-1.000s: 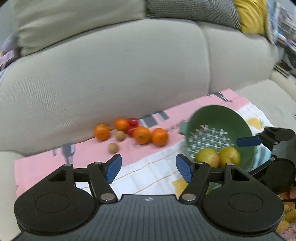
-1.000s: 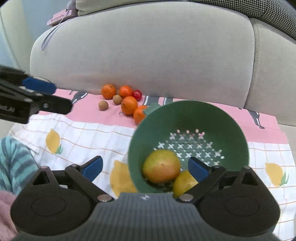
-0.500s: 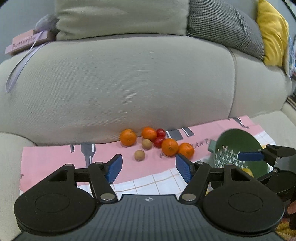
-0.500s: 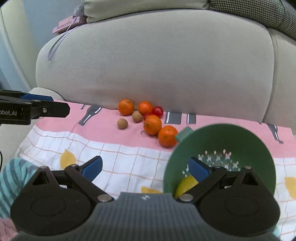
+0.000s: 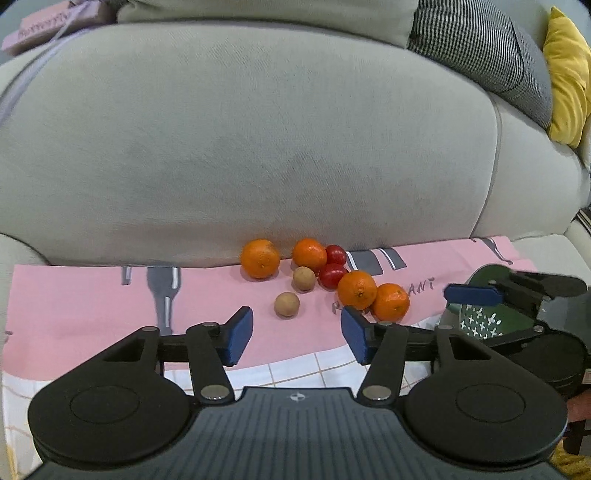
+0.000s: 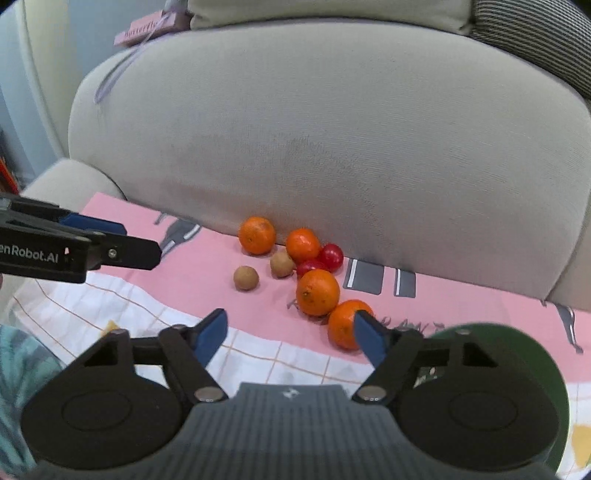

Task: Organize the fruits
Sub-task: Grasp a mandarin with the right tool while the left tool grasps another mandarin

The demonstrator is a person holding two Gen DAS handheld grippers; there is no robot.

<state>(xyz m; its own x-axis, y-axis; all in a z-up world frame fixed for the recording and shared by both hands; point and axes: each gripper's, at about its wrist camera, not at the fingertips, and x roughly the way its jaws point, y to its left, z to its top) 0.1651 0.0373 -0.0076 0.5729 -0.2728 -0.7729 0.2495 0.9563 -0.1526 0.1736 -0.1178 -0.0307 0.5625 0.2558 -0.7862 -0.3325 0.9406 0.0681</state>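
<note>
Several oranges (image 5: 260, 258) (image 6: 317, 291), two red tomatoes (image 5: 333, 275) (image 6: 330, 254) and two small brown fruits (image 5: 286, 304) (image 6: 245, 277) lie on a pink-bordered cloth (image 5: 92, 302) (image 6: 461, 295) against the sofa back. My left gripper (image 5: 297, 334) is open and empty, just short of the fruit. My right gripper (image 6: 290, 332) is open and empty, its right fingertip (image 6: 369, 338) in front of the nearest orange (image 6: 345, 323). The green colander (image 5: 491, 319) (image 6: 546, 365) sits at the right, mostly hidden behind the right gripper.
The grey sofa backrest (image 5: 258, 147) rises right behind the fruit. A checked cushion (image 5: 480, 48) and a yellow cushion (image 5: 567, 70) lie on top at the right. A pink box (image 6: 147, 29) sits on the sofa top at the left.
Both grippers have swung left and moved toward the fruit pile. The colander and its fruit have slid to the right edge of both views. Both stay open.
</note>
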